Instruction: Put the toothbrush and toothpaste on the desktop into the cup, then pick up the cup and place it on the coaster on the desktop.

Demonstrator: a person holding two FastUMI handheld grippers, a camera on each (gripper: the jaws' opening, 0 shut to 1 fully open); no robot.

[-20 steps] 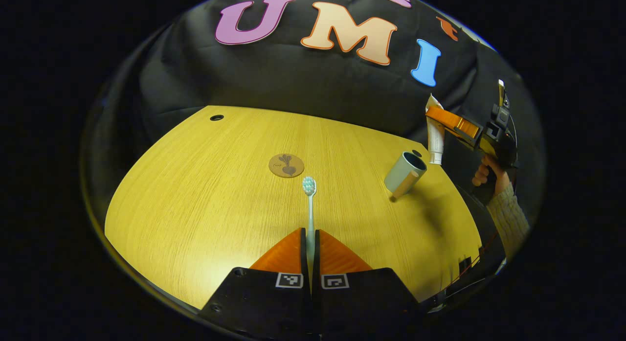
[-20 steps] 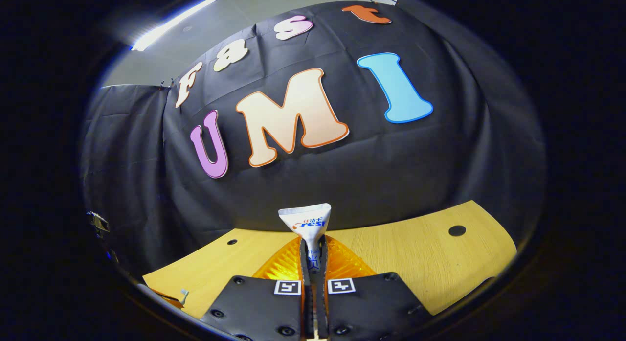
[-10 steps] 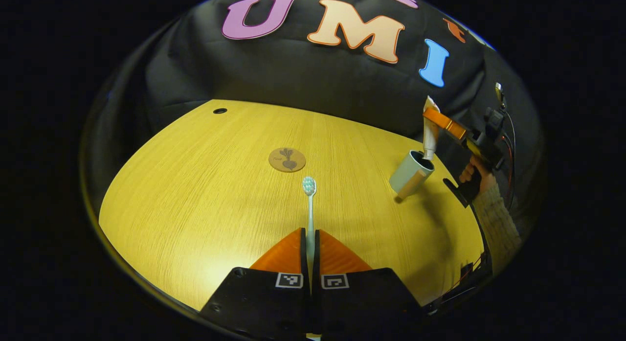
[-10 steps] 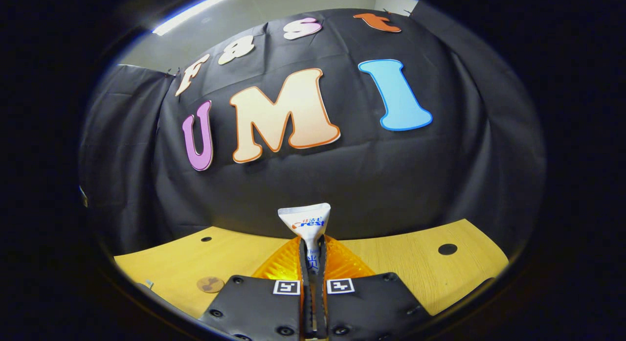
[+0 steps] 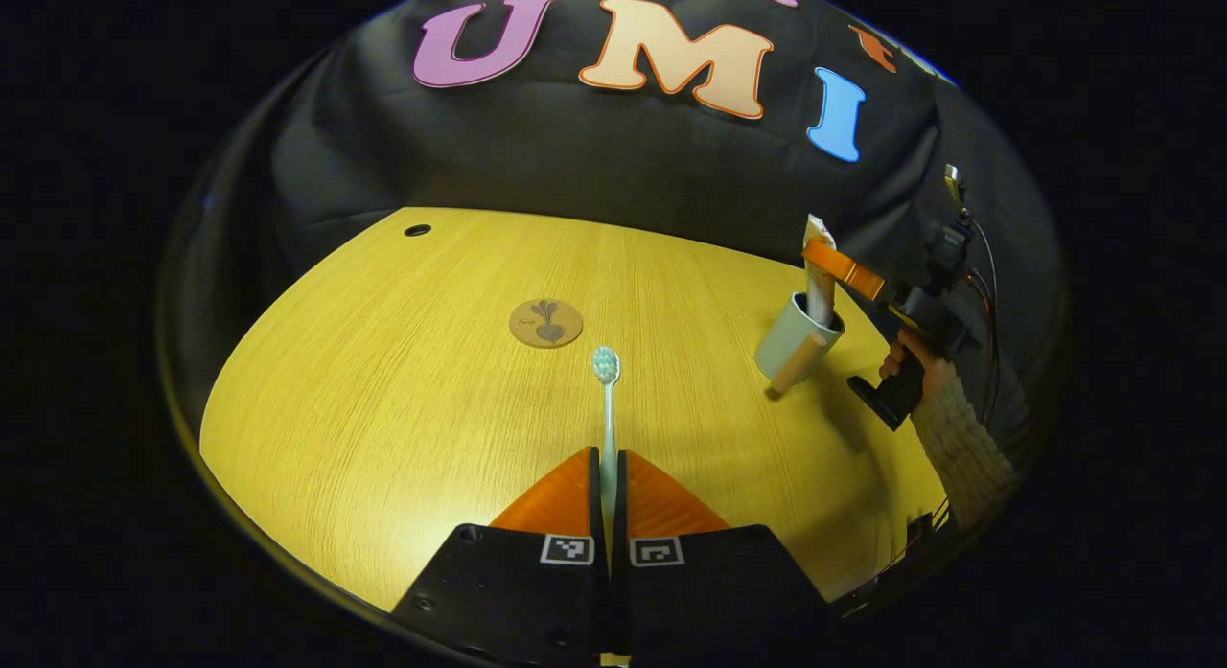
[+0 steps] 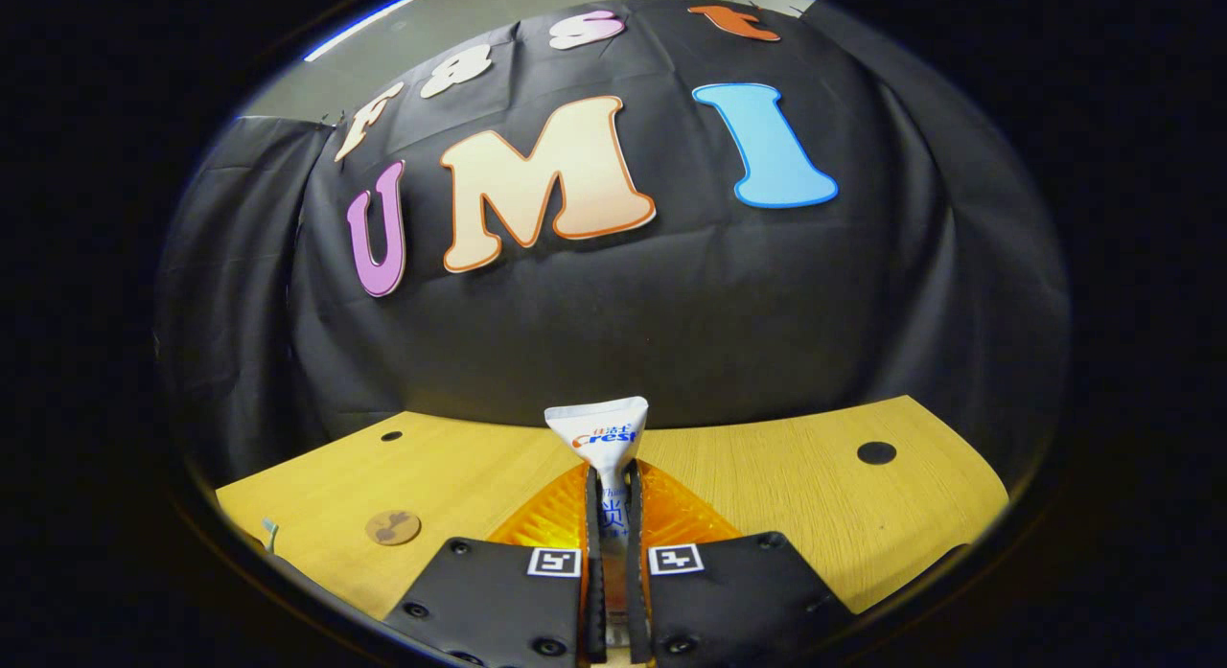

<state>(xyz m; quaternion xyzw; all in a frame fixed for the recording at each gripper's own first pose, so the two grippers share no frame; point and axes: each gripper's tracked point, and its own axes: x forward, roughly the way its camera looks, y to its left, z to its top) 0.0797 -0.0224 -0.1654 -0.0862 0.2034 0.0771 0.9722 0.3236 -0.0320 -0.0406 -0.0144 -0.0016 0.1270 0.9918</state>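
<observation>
L gripper (image 5: 608, 476): nearest in the left gripper view, fingers closed tight on the toothbrush handle, no gap to either side of it.
Toothbrush (image 5: 606, 400): pinched by its lower handle, sticks straight fwd from the fingers, bristle head at the far end, held above the desktop, not in the cup.
Desktop (image 5: 383, 380): light wood w/ fine grain, rounded front edge; small dark round hole near the far left corner.
Coaster (image 5: 545, 322): round, brown, dark plant drawing on it; lies flat just past the brush head and a bit left, nothing on it. Also seen low left in the right gripper view (image 6: 392, 527).
Cup (image 5: 796, 337): pale grey-green w/ a tan handle facing the viewer, stands on the desktop far right, well apart from the coaster.
Toothpaste (image 5: 820, 285): white tube, upright, lower end down inside the cup mouth, crimped end up top. In the right gripper view (image 6: 606, 448) the flat crimped end rises above the fingertips.
R gripper (image 5: 832, 265): above the cup, reaching in from the right; in its own view (image 6: 613, 495) both fingers press on the tube, so gripping the toothpaste.
Hand (image 5: 911, 357): at the right edge, around the R gripper's grip, knit sleeve (image 5: 963, 448) behind it.
Backdrop: black cloth wall beyond the desktop's far edge.
</observation>
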